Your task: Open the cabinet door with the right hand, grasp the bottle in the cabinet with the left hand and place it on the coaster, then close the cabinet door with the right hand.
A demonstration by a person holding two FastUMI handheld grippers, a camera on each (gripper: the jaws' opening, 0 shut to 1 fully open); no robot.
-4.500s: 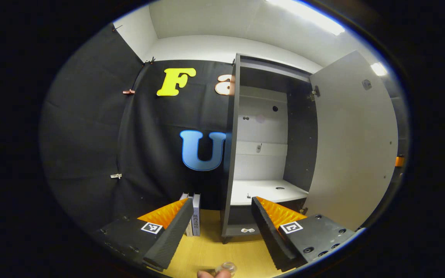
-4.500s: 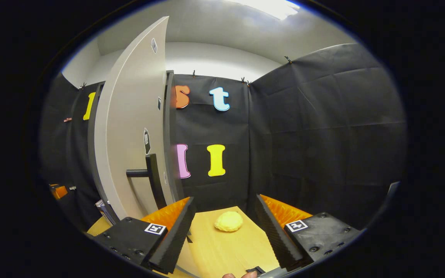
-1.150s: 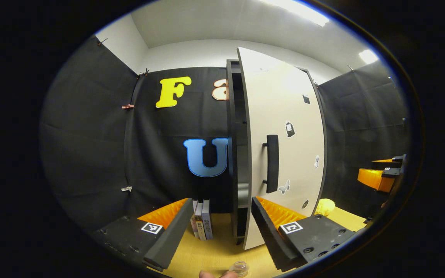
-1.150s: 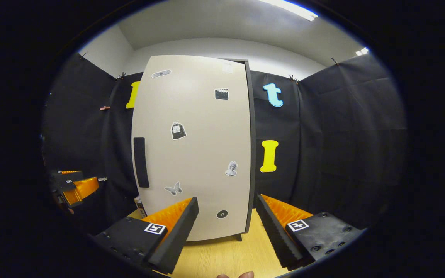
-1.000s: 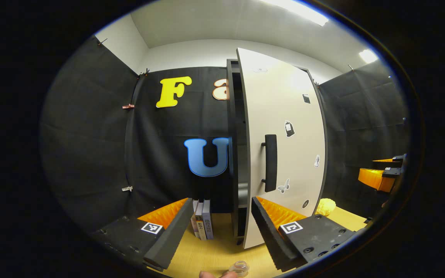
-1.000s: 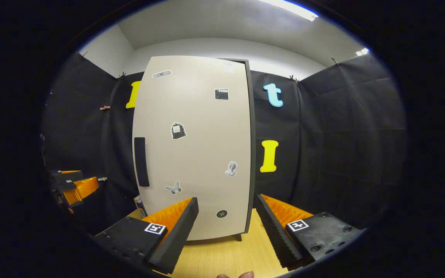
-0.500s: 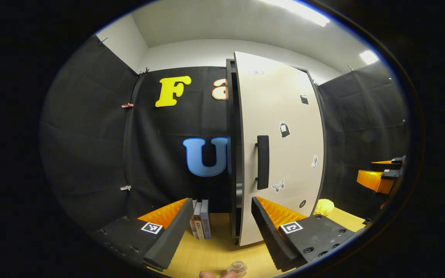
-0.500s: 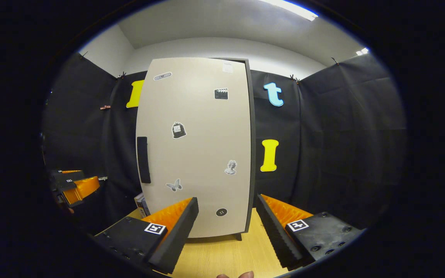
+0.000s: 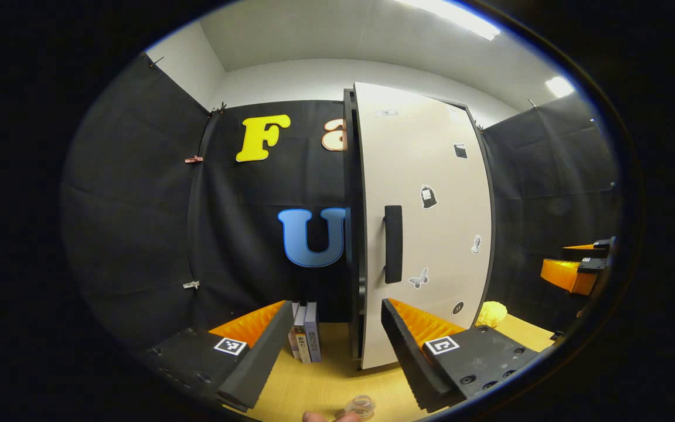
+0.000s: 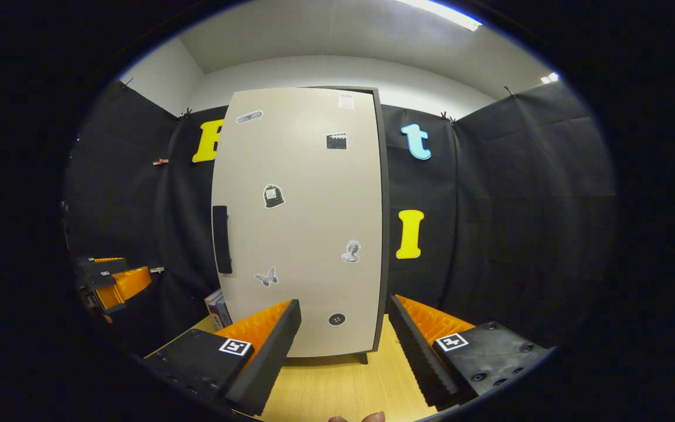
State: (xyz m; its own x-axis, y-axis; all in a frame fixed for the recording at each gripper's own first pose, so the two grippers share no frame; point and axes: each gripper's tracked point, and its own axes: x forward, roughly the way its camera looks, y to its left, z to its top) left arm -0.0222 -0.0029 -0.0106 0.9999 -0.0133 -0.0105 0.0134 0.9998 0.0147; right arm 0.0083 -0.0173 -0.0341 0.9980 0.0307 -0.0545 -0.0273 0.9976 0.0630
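The cabinet door (image 10: 299, 223) is all but home, a thin dark gap showing at its handle (image 9: 393, 244) edge in the left gripper view. Last step, then: a gentle push from the right gripper (image 10: 340, 343), spread wide and empty, should seat it. The left gripper (image 9: 331, 343) is released too. At the near edge sits a small clear bottle (image 9: 361, 405), probably on its coaster, though that is cropped. Door stickers and the spines of the books (image 9: 305, 333) are too small to read.
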